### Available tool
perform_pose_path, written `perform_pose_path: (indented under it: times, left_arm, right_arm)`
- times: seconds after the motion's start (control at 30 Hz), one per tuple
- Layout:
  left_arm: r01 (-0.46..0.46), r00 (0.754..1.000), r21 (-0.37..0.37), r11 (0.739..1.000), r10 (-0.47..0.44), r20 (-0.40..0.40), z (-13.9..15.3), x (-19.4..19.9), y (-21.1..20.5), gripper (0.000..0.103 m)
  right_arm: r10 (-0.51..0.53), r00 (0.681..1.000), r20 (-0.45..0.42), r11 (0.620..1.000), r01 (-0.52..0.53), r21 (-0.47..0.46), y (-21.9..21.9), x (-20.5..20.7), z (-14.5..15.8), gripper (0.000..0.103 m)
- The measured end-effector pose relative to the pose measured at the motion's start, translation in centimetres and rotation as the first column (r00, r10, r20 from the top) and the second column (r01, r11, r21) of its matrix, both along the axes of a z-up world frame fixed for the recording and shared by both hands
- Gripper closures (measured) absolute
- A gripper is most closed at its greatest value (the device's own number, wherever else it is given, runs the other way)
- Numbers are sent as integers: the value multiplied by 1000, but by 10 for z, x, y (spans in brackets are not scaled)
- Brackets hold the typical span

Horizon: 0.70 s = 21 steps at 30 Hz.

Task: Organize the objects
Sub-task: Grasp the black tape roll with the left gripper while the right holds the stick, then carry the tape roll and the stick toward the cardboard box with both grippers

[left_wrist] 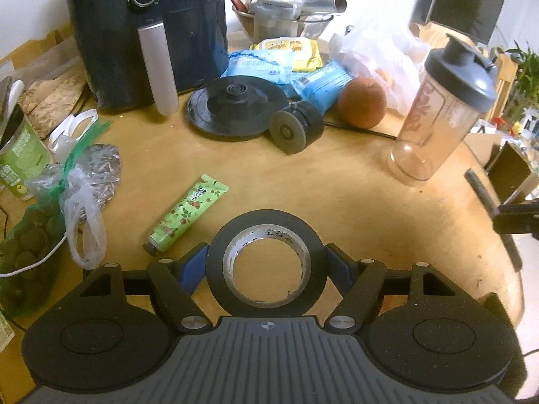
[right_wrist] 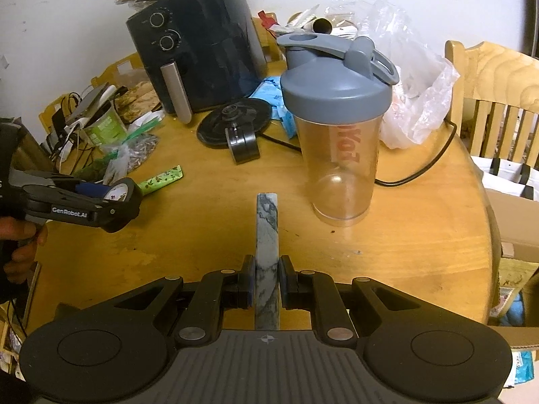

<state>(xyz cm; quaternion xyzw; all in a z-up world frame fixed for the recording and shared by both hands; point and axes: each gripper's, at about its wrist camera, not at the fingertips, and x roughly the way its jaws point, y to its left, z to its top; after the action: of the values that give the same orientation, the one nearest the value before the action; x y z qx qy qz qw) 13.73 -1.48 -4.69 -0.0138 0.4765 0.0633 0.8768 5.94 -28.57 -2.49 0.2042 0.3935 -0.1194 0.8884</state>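
Observation:
My left gripper [left_wrist: 266, 262] is shut on a black tape roll [left_wrist: 215, 262], held flat above the round wooden table [left_wrist: 337, 185]. In the right wrist view the left gripper [right_wrist: 111, 198] and its tape roll [right_wrist: 133, 198] show at the left. My right gripper [right_wrist: 266, 281] is shut on a flat grey marbled slab [right_wrist: 267, 235], held on edge and pointing forward over the table [right_wrist: 202, 222]. A green tube [left_wrist: 187, 213] lies on the table left of the tape; it also shows in the right wrist view [right_wrist: 161, 176]. A clear shaker bottle [right_wrist: 337, 128] with a grey lid stands ahead of the slab, at the right in the left wrist view [left_wrist: 441, 111].
A black air fryer [left_wrist: 145, 27] stands at the back. A kettle base [left_wrist: 235, 107], a small black roll [left_wrist: 296, 129], an orange [left_wrist: 362, 102], blue and yellow packets [left_wrist: 269, 64] and plastic bags [left_wrist: 84, 181] crowd the table. A green cup [left_wrist: 20, 155] is at the left. A wooden chair [right_wrist: 498, 101] stands at the right.

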Motion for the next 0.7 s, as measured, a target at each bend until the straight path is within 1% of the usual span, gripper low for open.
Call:
perform_pose_path:
  times: [0.33, 0.53, 0.7]
  left_arm:
    - [-19, 1000, -13, 1000, 19, 24, 22, -16, -11, 30]
    - [-42, 999, -26, 999, 42, 32, 31, -27, -16, 30]
    - [-40, 998, -38, 998, 42, 39, 38, -37, -23, 30]
  right_arm:
    - [31, 999, 18, 1000, -31, 5, 3, -2, 2, 86]
    - [48, 998, 30, 999, -48, 8, 5, -3, 4, 86]
    - [62, 997, 42, 998, -63, 10, 7, -6, 7, 86]
